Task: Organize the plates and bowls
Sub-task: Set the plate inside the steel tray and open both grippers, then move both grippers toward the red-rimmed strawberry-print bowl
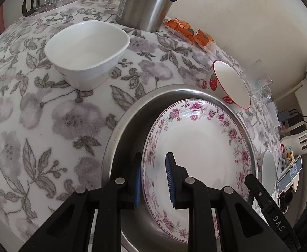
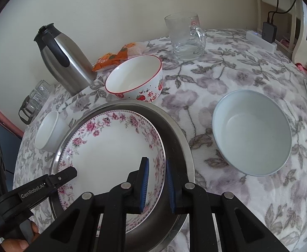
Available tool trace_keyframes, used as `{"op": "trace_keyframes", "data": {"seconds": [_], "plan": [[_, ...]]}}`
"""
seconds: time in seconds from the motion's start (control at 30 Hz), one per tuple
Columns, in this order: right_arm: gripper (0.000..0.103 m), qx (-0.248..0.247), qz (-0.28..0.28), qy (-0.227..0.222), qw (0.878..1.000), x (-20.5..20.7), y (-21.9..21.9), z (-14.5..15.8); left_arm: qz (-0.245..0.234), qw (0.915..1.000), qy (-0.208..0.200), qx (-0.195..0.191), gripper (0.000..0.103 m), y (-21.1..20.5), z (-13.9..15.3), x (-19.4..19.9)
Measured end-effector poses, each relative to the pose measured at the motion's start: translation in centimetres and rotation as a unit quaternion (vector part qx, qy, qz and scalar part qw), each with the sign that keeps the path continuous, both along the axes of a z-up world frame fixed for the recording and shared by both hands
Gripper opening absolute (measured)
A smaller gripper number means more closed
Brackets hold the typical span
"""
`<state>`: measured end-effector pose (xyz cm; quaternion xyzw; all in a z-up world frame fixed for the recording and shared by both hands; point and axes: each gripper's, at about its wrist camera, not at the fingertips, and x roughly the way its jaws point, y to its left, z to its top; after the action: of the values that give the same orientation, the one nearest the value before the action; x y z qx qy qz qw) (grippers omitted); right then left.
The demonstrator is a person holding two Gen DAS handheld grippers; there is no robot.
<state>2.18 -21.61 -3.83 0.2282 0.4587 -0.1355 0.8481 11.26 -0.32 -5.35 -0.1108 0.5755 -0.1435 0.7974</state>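
Left wrist view: my left tool (image 1: 153,178) has its pads closed on the near rim of the floral plate (image 1: 197,153), which sits inside the steel pan (image 1: 120,130) on the table (image 1: 48,115), beside a square white bowl (image 1: 86,54).

Right wrist view: my right tool (image 2: 156,183) is clamped on the plate's opposite rim; a strawberry bowl (image 2: 135,77) and pale round bowl (image 2: 252,132) stand nearby.

The right gripper (image 2: 155,180) clamps the right rim of the floral plate (image 2: 111,147), which sits inside a steel tray (image 2: 178,138). The left gripper (image 2: 69,173) reaches the plate's left rim. A strawberry bowl (image 2: 136,77) touches the tray's far edge; a pale bowl (image 2: 252,132) stands apart, right.
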Motion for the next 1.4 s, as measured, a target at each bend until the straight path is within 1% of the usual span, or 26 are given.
{"op": "trace_keyframes", "data": {"seconds": [0.13,0.27,0.4,0.63,0.73,0.77,0.8,0.83,0.9,0.93,0.97,1.0,1.03,1.07,1.13,1.2,1.23,1.27,1.3,1.37,1.4], "plan": [[0.018,-0.006,0.002,-0.001,1.0,-0.2,0.0,0.4,0.002,1.0,-0.002,0.004,0.022,0.1,0.1,-0.1],[0.018,-0.008,0.003,0.006,1.0,-0.2,-0.1,0.3,0.006,0.9998,-0.005,0.017,0.022,0.2,0.2,-0.2],[0.018,-0.003,0.002,0.006,1.0,-0.4,-0.2,0.3,0.007,0.9998,-0.005,0.018,0.022,0.3,0.2,-0.2],[0.018,-0.006,0.005,-0.003,1.0,-0.7,0.0,1.6,-0.001,0.9998,-0.003,0.021,0.023,0.2,1.0,-0.4],[0.018,-0.012,0.004,-0.002,1.0,-0.8,0.1,2.2,-0.006,0.9995,-0.012,0.028,0.025,0.1,1.9,-0.6],[0.018,-0.013,0.004,-0.002,1.0,-0.9,0.1,2.3,-0.007,0.9994,-0.016,0.029,0.028,0.1,2.2,-0.7],[0.018,-0.016,0.003,-0.001,1.0,-0.9,0.2,2.5,-0.007,0.9993,-0.021,0.031,0.033,0.1,2.6,-0.8],[0.02,-0.02,0.004,0.001,1.0,-0.9,0.2,2.6,-0.007,0.9991,-0.025,0.034,0.036,0.1,2.8,-0.8],[0.029,-0.03,0.004,0.005,1.0,-1.0,0.3,2.7,-0.007,0.9986,-0.032,0.042,0.047,0.0,3.3,-1.0],[0.037,-0.036,0.005,0.008,0.999,-1.0,0.4,2.8,-0.007,0.9983,-0.035,0.046,0.049,0.0,3.4,-1.0],[0.042,-0.042,0.006,0.01,0.999,-0.9,0.5,2.8,-0.007,0.998,-0.036,0.051,0.055,0.0,3.5,-1.0],[0.045,-0.047,0.007,0.012,0.999,-1.0,0.6,2.8,-0.005,0.9977,-0.035,0.058,0.058,-0.1,3.4,-1.1],[0.05,-0.052,0.008,0.014,0.999,-1.0,0.7,2.8,-0.003,0.9973,-0.033,0.066,0.058,-0.1,3.4,-1.1],[0.057,-0.057,0.008,0.016,0.998,-0.9,0.7,2.8,0.0,0.9967,-0.031,0.074,0.058,-0.1,3.3,-1.1],[0.062,-0.061,0.006,0.019,0.998,-1.0,0.7,2.8,0.006,0.9956,-0.032,0.088,0.058,0.1,3.2,-1.0],[0.067,-0.063,0.005,0.023,0.998,-1.0,0.6,2.7,0.013,0.995,-0.031,0.094,0.06,0.3,3.0,-0.9],[0.071,-0.064,0.004,0.024,0.998,-1.0,0.5,2.6,0.015,0.9948,-0.031,0.096,0.062,0.5,3.0,-0.9],[0.074,-0.065,0.003,0.025,0.998,-1.0,0.5,2.6,0.017,0.9946,-0.033,0.097,0.074,0.6,3.0,-0.9],[0.076,-0.065,0.002,0.025,0.998,-1.1,0.4,2.6,0.02,0.9942,-0.037,0.099,0.08,0.7,3.1,-0.9],[0.081,-0.064,0.001,0.025,0.998,-1.1,0.4,2.6,0.024,0.9935,-0.046,0.101,0.082,0.8,3.3,-0.9],[0.082,-0.065,0.0,0.026,0.998,-1.1,0.3,2.6,0.025,0.9931,-0.05,0.104,0.083,0.8,3.3,-1.0]]}}
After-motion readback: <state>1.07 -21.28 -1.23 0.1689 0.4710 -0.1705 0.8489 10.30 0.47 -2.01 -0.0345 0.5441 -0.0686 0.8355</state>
